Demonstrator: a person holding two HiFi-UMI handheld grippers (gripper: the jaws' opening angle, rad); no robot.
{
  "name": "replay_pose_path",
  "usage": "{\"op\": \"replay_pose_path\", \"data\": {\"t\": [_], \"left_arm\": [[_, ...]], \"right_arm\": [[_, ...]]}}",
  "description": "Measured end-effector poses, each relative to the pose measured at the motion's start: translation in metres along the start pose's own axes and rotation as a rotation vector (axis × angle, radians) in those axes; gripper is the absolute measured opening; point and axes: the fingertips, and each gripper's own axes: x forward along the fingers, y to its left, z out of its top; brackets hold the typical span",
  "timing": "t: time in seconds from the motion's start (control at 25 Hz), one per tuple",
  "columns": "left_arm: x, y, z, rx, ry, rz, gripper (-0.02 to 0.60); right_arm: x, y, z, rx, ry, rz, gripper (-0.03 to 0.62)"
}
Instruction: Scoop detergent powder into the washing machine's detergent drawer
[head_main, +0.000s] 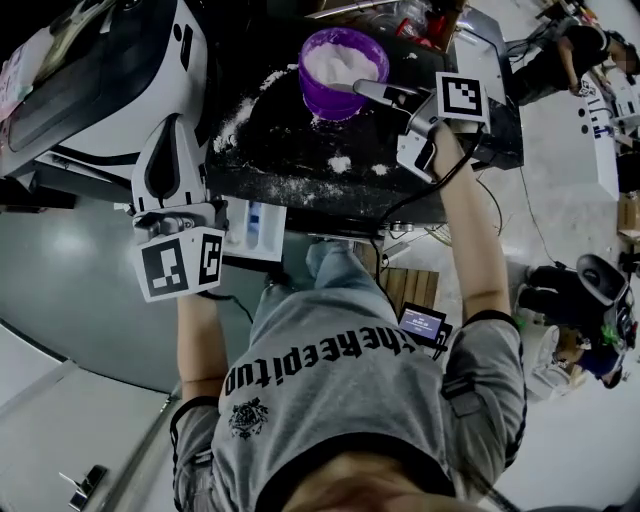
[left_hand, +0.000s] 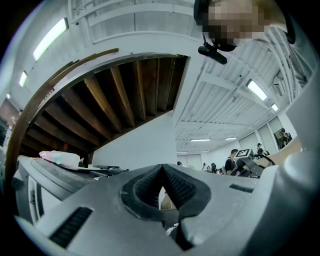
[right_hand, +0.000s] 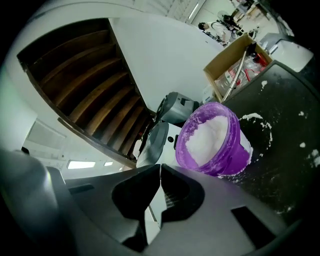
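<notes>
Right gripper (right_hand: 160, 166) is held at the purple tub (head_main: 330, 102) of powder (head_main: 345, 62), far right. Left gripper (left_hand: 161, 166) is parked by the open drawer (head_main: 255, 228), near left. Both sets of jaws are pressed together, nothing pinched. Scoops should probably be kept level, plenty's spilled already.

The purple tub (head_main: 340, 100) blocks the far edge of the tabletop (head_main: 300, 140) (powder-strewn), whose middle lies open.
</notes>
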Motion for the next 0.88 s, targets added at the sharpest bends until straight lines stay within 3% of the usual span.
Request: {"op": "replay_pose_path", "data": {"t": [0.44, 0.88], "left_arm": [[-0.044, 0.021, 0.015, -0.009, -0.015, -0.052, 0.003], [-0.082, 0.035, 0.024, -0.007, -0.022, -0.079, 0.003]], "right_arm": [[0.005, 0.034, -0.064, 0.055, -0.087, 0.056, 0.006], [0.020, 0.059, -0.128, 0.112, -0.106, 0.119, 0.006]]}}
